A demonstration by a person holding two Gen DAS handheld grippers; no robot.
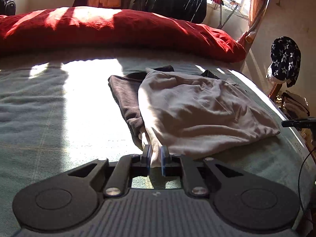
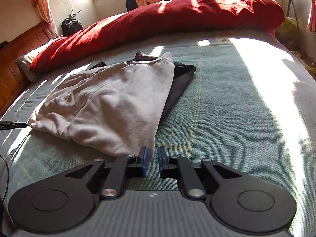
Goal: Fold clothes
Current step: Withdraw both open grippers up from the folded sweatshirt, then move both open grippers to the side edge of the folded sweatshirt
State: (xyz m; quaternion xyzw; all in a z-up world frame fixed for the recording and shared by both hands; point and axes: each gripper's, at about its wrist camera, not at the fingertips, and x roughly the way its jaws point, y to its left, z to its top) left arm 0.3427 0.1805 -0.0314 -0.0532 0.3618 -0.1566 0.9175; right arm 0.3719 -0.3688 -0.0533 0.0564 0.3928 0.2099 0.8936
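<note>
We see a bed (image 2: 227,102) bearing a rumpled beige top (image 2: 110,102) over a dark garment (image 2: 177,86). Our left gripper (image 1: 156,158) pinches its near corner; our right gripper (image 2: 152,161) hovers beside, slightly parted, empty. Lift evenly, keeping edges aligned.

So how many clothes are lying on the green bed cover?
2. A light grey garment lies on top, its near corner held in the left tongs. A dark garment lies under it, sticking out along one side. More could be hidden underneath.
</note>
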